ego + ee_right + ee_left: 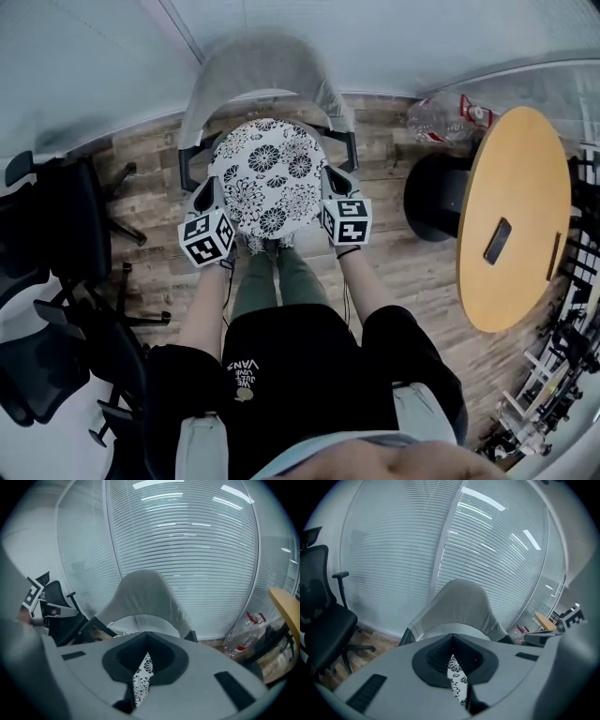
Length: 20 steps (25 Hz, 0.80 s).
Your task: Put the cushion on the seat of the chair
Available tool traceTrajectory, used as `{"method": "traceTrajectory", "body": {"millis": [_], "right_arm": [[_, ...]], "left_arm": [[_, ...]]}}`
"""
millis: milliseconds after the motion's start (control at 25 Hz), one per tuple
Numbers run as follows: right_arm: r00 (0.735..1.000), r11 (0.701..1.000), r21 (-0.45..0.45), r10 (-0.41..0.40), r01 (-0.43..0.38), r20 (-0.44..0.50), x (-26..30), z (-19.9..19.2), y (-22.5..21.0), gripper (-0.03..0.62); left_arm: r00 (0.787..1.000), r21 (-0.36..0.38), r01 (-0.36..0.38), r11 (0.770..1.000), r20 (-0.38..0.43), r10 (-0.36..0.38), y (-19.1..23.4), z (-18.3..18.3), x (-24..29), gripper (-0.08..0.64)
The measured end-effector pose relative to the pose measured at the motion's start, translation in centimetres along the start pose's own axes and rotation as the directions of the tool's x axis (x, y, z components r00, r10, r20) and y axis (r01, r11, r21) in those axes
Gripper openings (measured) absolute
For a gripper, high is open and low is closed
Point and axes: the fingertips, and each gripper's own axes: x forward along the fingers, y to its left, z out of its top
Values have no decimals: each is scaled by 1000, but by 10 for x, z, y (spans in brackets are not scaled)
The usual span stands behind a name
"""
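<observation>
Both tools are clamped on the cushion (266, 178). The left gripper (213, 192) pinches its left edge and the right gripper (332, 186) its right edge. Each gripper view shows floral fabric squeezed between closed jaws. The cushion hangs in the air between you and the chair (253, 66), roughly level and not on the seat yet.

Risks from here:

- Thin bite. Each side looks like it holds only an edge of fabric, not the padded body. A jerk or a pull outward could strip one edge free. The cushion would then swing from the other side and probably end up on the floor (403, 272).
- Blind drop. In the head view the cushion covers the seat completely, so you can't check centring from there. Use the gripper views, where the backrest sits dead ahead.
- Armrests (187, 161). They sit just outside the cushion's width, right where your grippers have to come down. Clip one and the cushion tilts or the grip shifts.
- Uneven hands. If one hand goes lower or further forward, the cushion lands skewed or props against the backrest.
- Early release. Your feet (267, 246) show under the near edge, so it is likely short of the seat. Open now and it would probably fall in front of the chair.
- I can't tell whether the chair rolls, so don't push on it.

The table (516, 216) and the black office chairs (56, 234) are well clear.
</observation>
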Motion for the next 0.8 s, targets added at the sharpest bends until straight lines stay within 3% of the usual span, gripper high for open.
{"method": "traceTrajectory", "body": {"millis": [560, 800], "right_arm": [[979, 1000, -18, -13, 17, 204, -59, 97, 11, 17], [958, 999, -33, 6, 4, 287, -90, 127, 24, 17]], "left_arm": [[987, 58, 54, 997, 148, -62, -34, 87, -53, 11], [970, 118, 83, 990, 220, -107, -55, 120, -83, 11]]}}
